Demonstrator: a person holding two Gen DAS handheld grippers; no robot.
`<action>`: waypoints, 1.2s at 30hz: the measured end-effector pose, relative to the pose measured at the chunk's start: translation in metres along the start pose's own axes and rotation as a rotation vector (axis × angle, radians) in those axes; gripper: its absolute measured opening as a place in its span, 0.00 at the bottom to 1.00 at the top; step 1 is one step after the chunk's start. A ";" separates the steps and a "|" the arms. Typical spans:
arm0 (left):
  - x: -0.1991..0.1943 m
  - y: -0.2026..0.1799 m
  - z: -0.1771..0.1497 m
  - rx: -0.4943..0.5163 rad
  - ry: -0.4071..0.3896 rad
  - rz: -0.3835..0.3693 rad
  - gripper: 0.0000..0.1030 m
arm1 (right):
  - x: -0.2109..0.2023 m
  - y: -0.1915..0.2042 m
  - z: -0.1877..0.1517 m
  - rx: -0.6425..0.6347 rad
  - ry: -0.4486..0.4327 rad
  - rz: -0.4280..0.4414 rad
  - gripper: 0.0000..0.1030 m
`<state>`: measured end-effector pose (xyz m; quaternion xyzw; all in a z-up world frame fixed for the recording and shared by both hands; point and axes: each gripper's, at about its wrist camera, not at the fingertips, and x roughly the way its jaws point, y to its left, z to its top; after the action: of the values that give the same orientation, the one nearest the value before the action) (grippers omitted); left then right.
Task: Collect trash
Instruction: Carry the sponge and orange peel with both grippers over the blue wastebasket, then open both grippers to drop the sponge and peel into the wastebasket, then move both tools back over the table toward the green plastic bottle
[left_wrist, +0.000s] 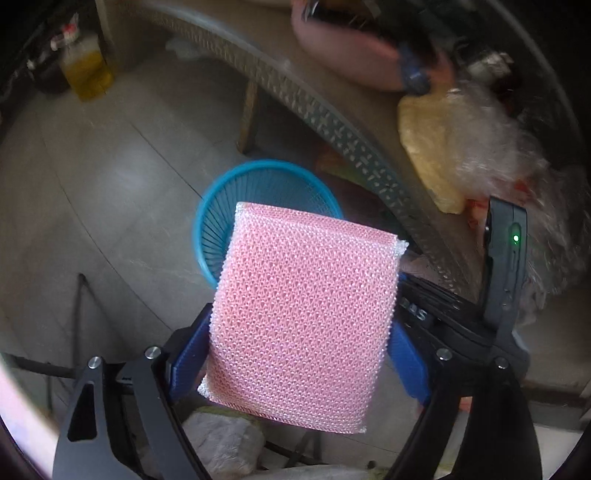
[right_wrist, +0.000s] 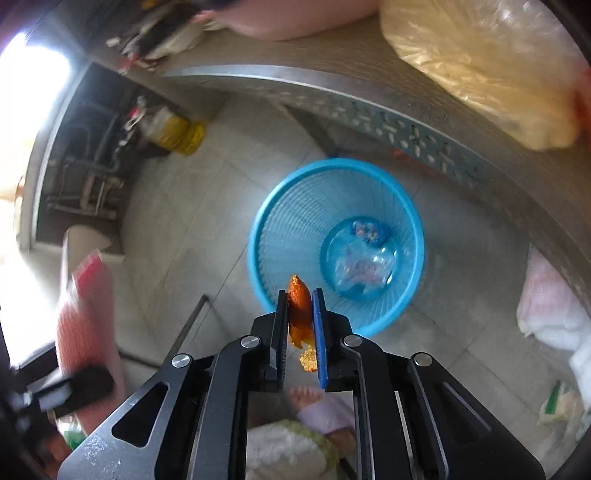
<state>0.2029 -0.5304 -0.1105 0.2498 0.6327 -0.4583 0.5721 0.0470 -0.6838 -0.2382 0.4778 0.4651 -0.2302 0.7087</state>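
My left gripper (left_wrist: 301, 354) is shut on a pink mesh sponge (left_wrist: 303, 314), its blue pads (left_wrist: 192, 350) against the sponge's two sides. Below it on the floor stands a blue slatted bin (left_wrist: 221, 206), partly hidden by the sponge. In the right wrist view, the bin (right_wrist: 258, 229) holds a clear wrapper (right_wrist: 360, 266) and a blue one (right_wrist: 369, 229). My right gripper (right_wrist: 300, 299) hangs over the bin's near rim. Its jaws stand slightly apart, with an orange-brown food scrap (right_wrist: 298, 306) between them. The sponge (right_wrist: 88, 306) appears blurred at far left.
A table with a patterned metal edge (right_wrist: 406, 125) curves past the bin, bearing a yellowish plastic bag (right_wrist: 480, 74). A person's arm (left_wrist: 343, 48) rests on it. An oil bottle (left_wrist: 88, 70) stands on the tiled floor, white bags (right_wrist: 554, 314) lie at right, and a foot (right_wrist: 306, 397) shows below.
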 end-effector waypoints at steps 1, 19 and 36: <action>0.007 0.003 0.002 -0.025 -0.009 0.010 0.88 | 0.013 -0.006 0.005 0.015 0.009 -0.010 0.38; -0.073 -0.003 -0.021 -0.013 -0.227 -0.106 0.94 | -0.039 0.012 -0.041 -0.085 -0.122 -0.058 0.55; -0.279 0.060 -0.241 -0.017 -0.629 0.080 0.94 | -0.144 0.112 -0.115 -0.507 -0.338 -0.060 0.84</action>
<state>0.1958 -0.2368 0.1194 0.1157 0.4181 -0.4850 0.7593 0.0164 -0.5492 -0.0723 0.2266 0.3972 -0.2041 0.8656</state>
